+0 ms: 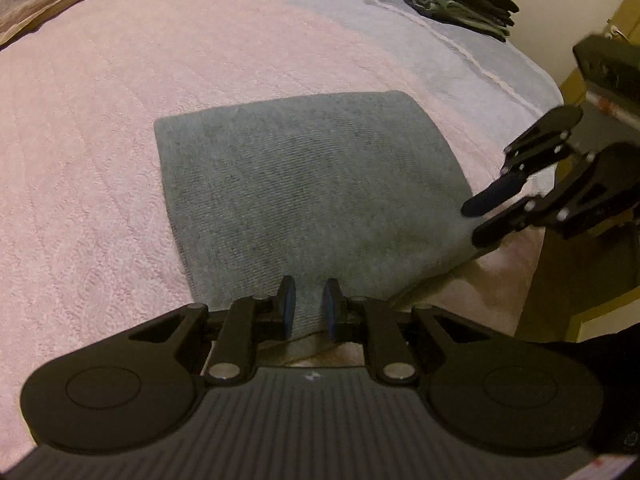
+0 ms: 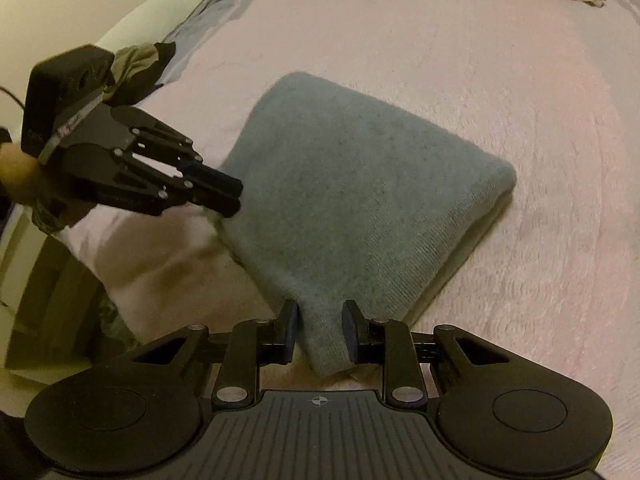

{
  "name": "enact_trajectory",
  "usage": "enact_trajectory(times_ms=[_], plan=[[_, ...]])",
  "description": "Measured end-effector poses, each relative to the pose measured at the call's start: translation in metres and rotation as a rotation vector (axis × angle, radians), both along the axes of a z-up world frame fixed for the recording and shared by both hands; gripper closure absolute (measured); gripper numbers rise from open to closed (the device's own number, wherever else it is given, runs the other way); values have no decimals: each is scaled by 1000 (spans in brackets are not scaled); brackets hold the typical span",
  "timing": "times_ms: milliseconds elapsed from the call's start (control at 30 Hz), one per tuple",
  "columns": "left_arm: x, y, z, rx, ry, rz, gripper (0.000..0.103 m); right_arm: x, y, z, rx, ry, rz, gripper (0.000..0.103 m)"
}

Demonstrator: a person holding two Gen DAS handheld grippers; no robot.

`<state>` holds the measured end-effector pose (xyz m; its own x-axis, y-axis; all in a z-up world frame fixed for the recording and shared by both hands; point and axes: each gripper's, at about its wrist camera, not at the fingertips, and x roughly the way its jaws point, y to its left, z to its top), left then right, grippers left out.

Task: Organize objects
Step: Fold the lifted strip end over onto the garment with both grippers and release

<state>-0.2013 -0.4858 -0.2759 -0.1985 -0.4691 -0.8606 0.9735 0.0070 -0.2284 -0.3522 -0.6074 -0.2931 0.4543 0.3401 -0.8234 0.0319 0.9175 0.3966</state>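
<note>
Currently, both partly open grippers, left gripper [image 1: 308, 306] and right gripper [image 2: 320, 330], are straddling near corners of the folded grey-green knit [image 1: 304, 184], lying soft, light and limp on the pink bedspread [image 1: 88, 168], gripping nothing.

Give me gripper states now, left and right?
Left gripper: open, fingers astride the near edge of the folded grey-green cloth.
Right gripper: open, fingers astride the cloth's corner.
</note>
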Motion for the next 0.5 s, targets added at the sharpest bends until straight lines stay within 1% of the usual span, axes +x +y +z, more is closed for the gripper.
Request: enact_trajectory(times_ms=[33,100,167,200,233,267,333,400,500], plan=[[1,-1,2,8,-4,-1,91,4,-5,9,11,-2,0,81],[3,-6,10,26,-9,3,91,8,-18,28,-4,-41,-7,80],[5,-7,16,40,-11,13,90,19,-36,43,-35,-83,-23,70],[7,-7,20,42,-14,24,89,27,-47,47,-53,-97,-33,54],[5,-5,23,44,-13,41,88,34,-57,49,-71,-108,-38,40],[7,-2,28,46,-7,73,87,46,-67,48,-86,-117,-29,38],[9,-1,38,28,11,128,83,69,-82,40,-89,-94,19,38],[16,-2,48,6,33,192,79,94,-96,25,-67,-34,54,38],[32,-18,57,-15,42,244,74,117,-114,-4,8,57,53,38]])
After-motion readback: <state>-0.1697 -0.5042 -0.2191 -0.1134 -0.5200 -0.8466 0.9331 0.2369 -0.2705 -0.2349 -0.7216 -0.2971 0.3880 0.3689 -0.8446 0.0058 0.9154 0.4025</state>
